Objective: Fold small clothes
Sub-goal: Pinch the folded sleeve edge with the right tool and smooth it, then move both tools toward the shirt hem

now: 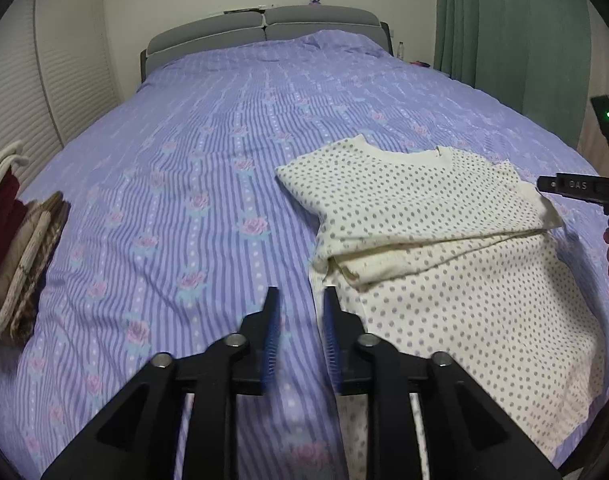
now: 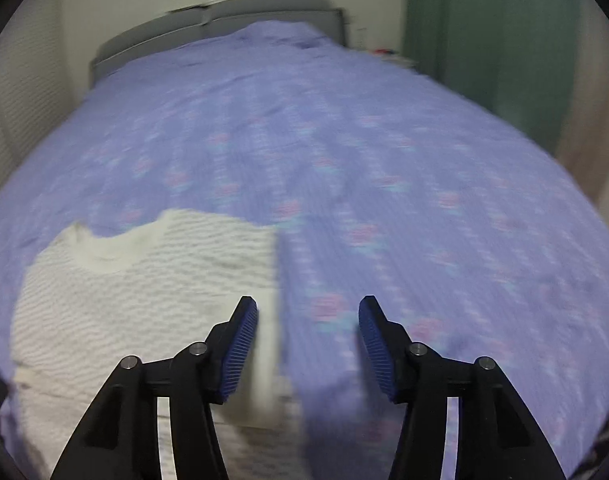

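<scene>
A cream shirt with purple polka dots (image 1: pixel 432 240) lies on the bed, its upper part folded down over the lower part. My left gripper (image 1: pixel 300 300) is open and empty, just above the shirt's left edge near the fold. The right gripper's body shows at the right edge of the left wrist view (image 1: pixel 576 188). In the blurred right wrist view my right gripper (image 2: pixel 307 312) is open and empty, over the right edge of the shirt (image 2: pixel 144 300), with its left finger above the cloth.
The bed is covered with a purple striped floral sheet (image 1: pixel 192 168), with a grey headboard (image 1: pixel 264 28) at the far end. A stack of folded clothes (image 1: pixel 16 256) lies at the bed's left edge. A green curtain (image 1: pixel 512 40) hangs at the far right.
</scene>
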{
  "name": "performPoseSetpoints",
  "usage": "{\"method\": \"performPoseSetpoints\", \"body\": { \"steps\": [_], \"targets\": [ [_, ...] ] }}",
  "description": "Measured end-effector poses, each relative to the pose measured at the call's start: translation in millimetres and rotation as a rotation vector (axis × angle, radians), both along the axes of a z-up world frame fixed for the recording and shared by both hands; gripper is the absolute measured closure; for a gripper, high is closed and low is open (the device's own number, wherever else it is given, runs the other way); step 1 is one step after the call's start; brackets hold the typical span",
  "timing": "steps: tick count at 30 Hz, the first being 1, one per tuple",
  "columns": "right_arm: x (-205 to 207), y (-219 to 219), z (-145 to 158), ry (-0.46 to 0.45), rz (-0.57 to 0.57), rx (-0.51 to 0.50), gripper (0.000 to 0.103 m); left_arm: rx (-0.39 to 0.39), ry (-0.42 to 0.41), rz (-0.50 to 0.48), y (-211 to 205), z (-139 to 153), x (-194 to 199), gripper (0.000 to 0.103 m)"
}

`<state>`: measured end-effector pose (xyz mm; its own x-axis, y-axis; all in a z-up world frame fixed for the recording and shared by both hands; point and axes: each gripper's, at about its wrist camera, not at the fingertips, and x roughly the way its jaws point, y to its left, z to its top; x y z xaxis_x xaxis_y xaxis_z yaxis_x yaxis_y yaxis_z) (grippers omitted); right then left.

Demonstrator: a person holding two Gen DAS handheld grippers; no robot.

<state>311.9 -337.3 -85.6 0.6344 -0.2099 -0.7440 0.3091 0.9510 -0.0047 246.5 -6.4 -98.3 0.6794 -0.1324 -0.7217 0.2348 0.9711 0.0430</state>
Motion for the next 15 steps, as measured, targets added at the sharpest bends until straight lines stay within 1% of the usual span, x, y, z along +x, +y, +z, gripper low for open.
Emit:
{"method": "performPoseSetpoints", "body": {
  "steps": [1, 4, 6, 8, 10, 13, 15],
  "targets": [
    [-5.4, -5.3, 2.6, -0.009, -0.005, 0.013, 0.049, -0.001, 0.002, -0.001, 1.3, 0.1, -3.0, 0.073],
    [-26.3, -12.9, 10.5, -0.037, 0.012, 0.064, 0.049, 0.014, 0.007, -0.005, 0.5, 1.4, -12.0, 0.073],
    [-38.1, -11.2, 14.1, -0.047, 0.029, 0.067, 0.049, 0.016, 0.012, -0.012, -1.2, 3.0, -20.0, 0.072],
    [-52.0, -5.1, 16.2, -0.056, 0.063, 0.073, 0.049, 0.016, 0.013, -0.011, -2.2, 4.7, -26.3, 0.063],
    [-61.5, 3.3, 13.9, -0.054, 0.100, 0.085, 0.049, 0.016, 0.007, -0.024, -4.1, 7.4, -32.1, 0.063],
    [-67.4, 10.5, 16.0, -0.071, 0.130, 0.097, 0.049, 0.048, -0.004, -0.039, -9.6, 8.6, -39.1, 0.058],
    [-64.5, 9.7, 16.8, -0.074, 0.151, 0.101, 0.049, 0.056, 0.004, -0.043, -13.1, 7.9, -42.3, 0.056]
  ]
}}
